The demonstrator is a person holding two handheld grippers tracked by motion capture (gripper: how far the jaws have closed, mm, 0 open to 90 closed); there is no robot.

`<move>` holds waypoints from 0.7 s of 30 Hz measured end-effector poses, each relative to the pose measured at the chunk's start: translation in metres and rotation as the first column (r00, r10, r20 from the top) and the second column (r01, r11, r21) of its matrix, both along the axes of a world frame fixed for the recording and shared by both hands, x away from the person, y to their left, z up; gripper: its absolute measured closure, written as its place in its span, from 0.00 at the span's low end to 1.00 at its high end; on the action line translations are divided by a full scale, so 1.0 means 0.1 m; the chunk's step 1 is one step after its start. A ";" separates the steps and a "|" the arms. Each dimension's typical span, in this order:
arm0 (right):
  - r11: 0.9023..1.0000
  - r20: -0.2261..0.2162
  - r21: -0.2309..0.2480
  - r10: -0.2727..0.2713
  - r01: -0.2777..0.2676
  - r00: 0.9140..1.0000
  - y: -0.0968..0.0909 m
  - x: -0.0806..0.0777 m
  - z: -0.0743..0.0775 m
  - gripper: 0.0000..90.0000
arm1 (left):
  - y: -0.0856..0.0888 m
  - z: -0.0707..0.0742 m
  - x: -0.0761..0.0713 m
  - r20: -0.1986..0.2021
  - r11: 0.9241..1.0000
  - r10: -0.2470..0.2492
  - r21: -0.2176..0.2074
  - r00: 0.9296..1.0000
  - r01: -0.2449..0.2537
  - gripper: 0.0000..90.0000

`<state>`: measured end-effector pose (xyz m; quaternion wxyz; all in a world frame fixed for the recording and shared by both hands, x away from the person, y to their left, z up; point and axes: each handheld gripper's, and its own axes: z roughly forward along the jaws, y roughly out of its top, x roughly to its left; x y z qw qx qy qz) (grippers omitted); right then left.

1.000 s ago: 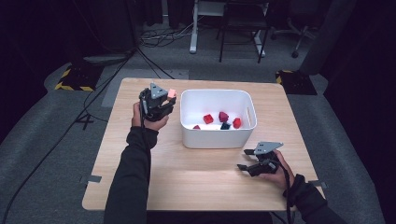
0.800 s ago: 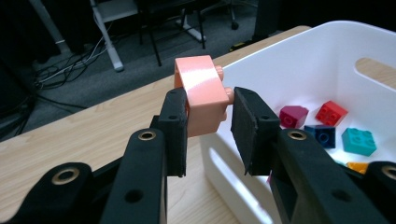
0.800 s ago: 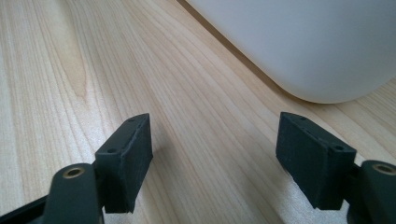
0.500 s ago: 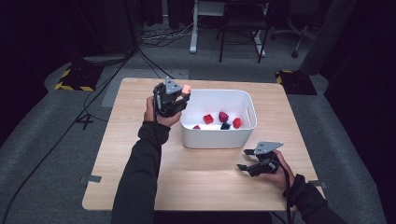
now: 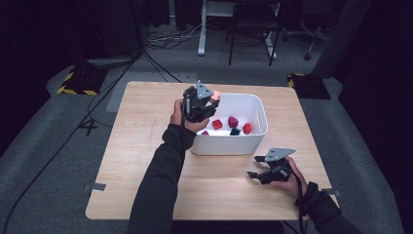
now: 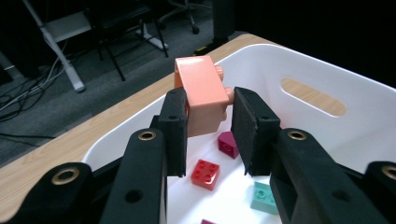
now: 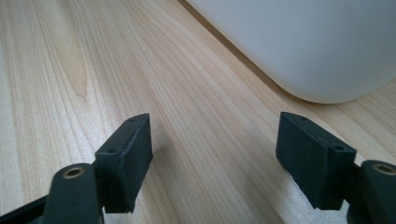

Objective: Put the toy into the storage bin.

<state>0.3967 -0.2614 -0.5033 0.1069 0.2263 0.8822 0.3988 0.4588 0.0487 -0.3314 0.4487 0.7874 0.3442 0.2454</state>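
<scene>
Carrying the salmon brick (image 6: 201, 95) clamped in my left hand-held gripper (image 5: 200, 103), I have swung from beside the white bin (image 5: 260, 119) to over its near-left corner, ready to drop it among the bricks inside, while my right hand-held gripper (image 5: 265, 167) rests apart on the table (image 5: 136, 136).

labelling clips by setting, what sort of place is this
Probably a lab or studio set up for recording: a lone wooden table ringed by dark curtains, loose cables on the grey carpet, and a desk behind.
</scene>
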 end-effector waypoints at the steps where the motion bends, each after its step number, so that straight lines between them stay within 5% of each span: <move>1: 1.000 0.000 0.000 0.000 0.000 1.000 0.00 0.00 0.00 0.30 | -0.03 -0.01 0.00 -0.001 1.000 -0.001 0.001 1.000 0.001 0.74; 10: 1.000 0.000 0.001 0.002 -0.002 1.000 0.00 0.00 0.00 0.30 | -0.27 -0.09 0.02 -0.018 0.999 -0.035 0.023 0.999 0.035 0.74; 21: 1.000 0.000 0.000 0.001 -0.001 1.000 0.00 0.00 0.00 0.30 | -0.30 -0.12 0.03 -0.025 0.999 -0.029 0.021 0.999 0.030 0.67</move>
